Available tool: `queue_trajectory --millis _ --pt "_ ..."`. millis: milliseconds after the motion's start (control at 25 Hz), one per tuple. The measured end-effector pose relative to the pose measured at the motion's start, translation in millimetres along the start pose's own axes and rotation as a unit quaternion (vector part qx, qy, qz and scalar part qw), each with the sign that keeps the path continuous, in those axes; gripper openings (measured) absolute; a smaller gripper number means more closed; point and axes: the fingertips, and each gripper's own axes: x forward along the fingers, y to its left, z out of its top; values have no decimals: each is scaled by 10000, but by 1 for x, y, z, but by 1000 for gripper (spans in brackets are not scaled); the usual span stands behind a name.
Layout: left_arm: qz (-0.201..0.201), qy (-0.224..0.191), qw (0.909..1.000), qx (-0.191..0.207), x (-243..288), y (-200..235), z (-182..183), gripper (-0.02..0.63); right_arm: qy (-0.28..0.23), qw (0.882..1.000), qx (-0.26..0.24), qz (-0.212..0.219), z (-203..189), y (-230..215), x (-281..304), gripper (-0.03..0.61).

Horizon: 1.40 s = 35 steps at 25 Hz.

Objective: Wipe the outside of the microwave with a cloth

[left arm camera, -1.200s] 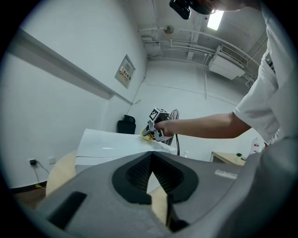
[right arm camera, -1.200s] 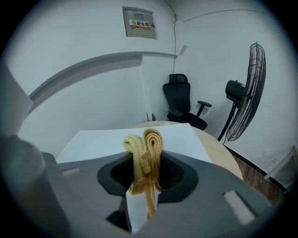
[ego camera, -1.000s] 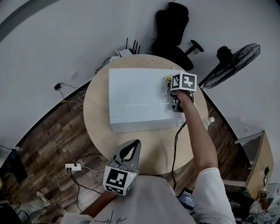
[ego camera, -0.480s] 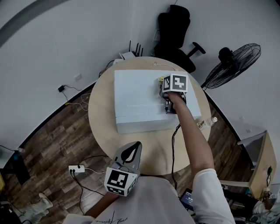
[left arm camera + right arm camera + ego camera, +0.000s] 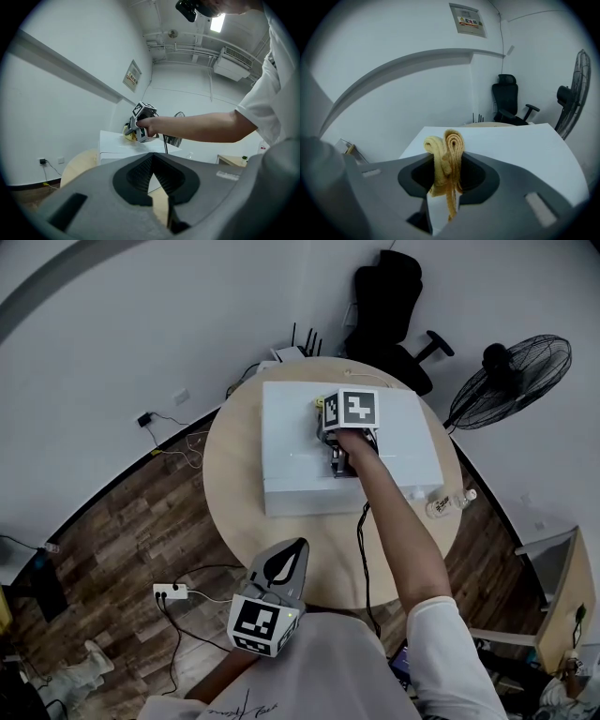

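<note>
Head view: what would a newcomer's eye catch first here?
The big white microwave on the round wooden table, mid-frame, with the right gripper reaching over its top, shut on a yellow cloth. Next come the left gripper, shut and empty, held low near the person's body, and the black fan at far right.

bright, even indoor light | fisheye edges | soft shadows
</note>
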Motion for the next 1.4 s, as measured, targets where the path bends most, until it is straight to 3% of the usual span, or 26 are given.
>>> queue_trajectory --millis 600,920,1080,1400 --pt "524 -117 9985 -85 -32 21 1 -12 62 9952 -673 702 -1 111 24 125" --pt "446 29 9990 -62 -28 17 -3 -12 156 9845 -507 1671 -3 145 18 126" --pt "221 93 9997 17 -16 8 -2 -11 22 9816 -328 1883 11 132 1 129" --pt "-348 143 9990 232 20 -24 6 -11 -148 9903 -68 1380 21 44 -26 129"
